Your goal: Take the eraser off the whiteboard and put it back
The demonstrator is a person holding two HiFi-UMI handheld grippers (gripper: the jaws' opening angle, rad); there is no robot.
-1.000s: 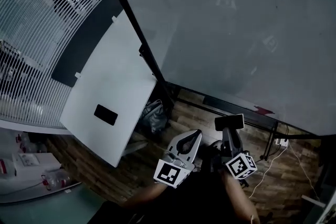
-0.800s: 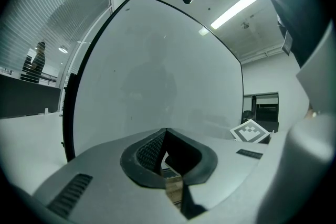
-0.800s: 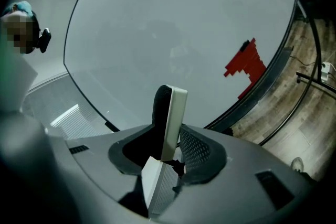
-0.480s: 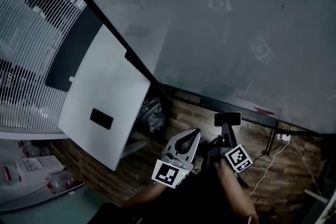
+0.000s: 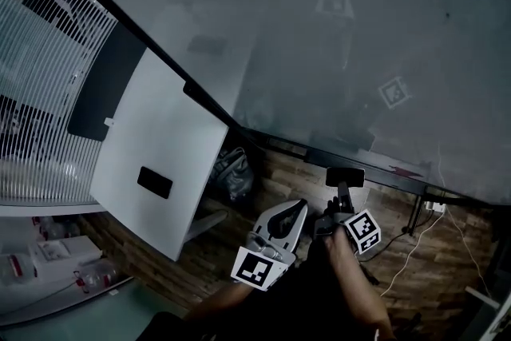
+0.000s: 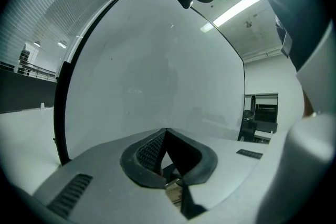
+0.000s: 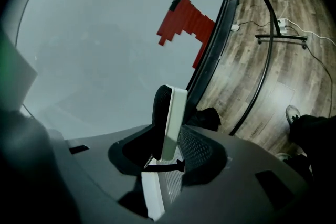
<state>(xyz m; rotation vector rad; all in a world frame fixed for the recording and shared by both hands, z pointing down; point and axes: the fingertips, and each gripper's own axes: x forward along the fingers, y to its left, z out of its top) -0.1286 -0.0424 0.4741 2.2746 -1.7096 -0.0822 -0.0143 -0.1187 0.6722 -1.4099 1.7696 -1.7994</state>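
Observation:
The big whiteboard fills the upper head view, with a red mark low on it near its dark bottom rail. My right gripper is shut on the eraser, a black felt block with a white back, held just below that rail. In the right gripper view the eraser stands upright between the jaws, close to the board and below the red mark. My left gripper hangs beside it, shut and empty; its tips meet in front of the board.
A white panel with a black rectangle leans at the left, a dark bag beside it on the wood floor. The board's black stand legs and white cables are at the right. Slatted blinds run along the far left.
My right gripper has rolled and come lower with the eraser still in it. The head view has swung so more of the board shows. The left gripper has hardly moved.

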